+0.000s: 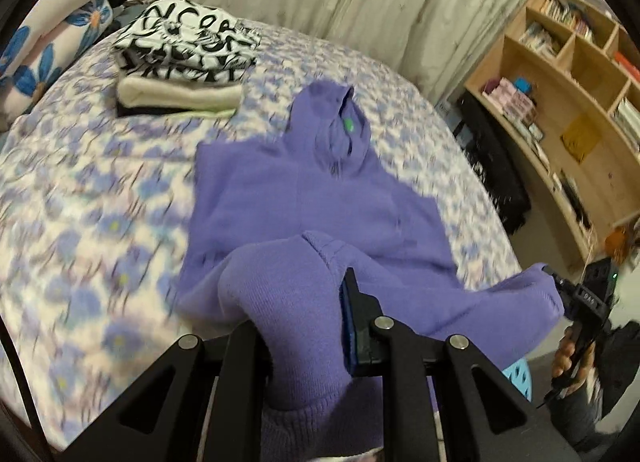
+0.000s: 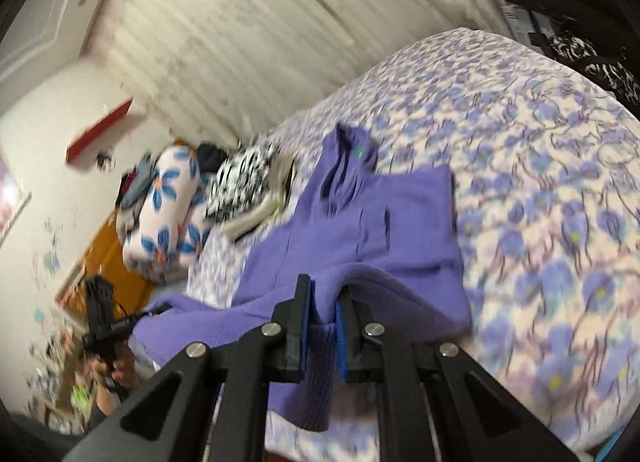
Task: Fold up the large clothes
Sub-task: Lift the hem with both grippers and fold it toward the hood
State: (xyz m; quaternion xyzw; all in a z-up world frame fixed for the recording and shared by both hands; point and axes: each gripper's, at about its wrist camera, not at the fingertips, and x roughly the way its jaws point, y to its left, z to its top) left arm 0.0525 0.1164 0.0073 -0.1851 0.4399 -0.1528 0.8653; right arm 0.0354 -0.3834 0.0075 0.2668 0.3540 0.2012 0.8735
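Bunching between both clamped hand-held grippers (image 1: 304,326) (image 2: 323,326), purple hoodie's (image 1: 304,190) near hem.

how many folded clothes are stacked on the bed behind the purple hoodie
3, in one pile: black-and-white printed garment on top, cream garment beneath, dark garment peeking out at the bottom. More layers may be hidden.

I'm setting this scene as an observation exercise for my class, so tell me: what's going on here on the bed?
A person holding a gripper in each hand is folding a purple hooded sweater spread on a floral bedspread. The left gripper and the right gripper are each shut on the sweater's near hem, lifting it off the bed, while the hood end lies flat. A stack of folded clothes sits further back.
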